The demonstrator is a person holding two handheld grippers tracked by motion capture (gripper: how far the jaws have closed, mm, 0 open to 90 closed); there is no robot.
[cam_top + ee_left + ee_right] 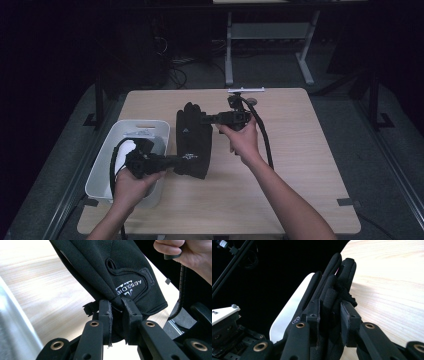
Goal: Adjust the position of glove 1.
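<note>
A black glove (192,137) with a white logo hangs stretched between both grippers above the wooden table (300,165). My left gripper (172,161) is shut on the glove's cuff edge; in the left gripper view the pads pinch the cuff (135,293) just below the logo. My right gripper (202,119) is shut on the finger end; in the right gripper view the glove's fingers (334,287) stick up from between the jaws. A hand holds each gripper from the near side.
A white plastic bin (107,165) stands at the table's left edge, partly under my left hand, with something white inside. A small white bar (246,90) lies at the far edge. A desk frame (270,45) stands on the floor beyond.
</note>
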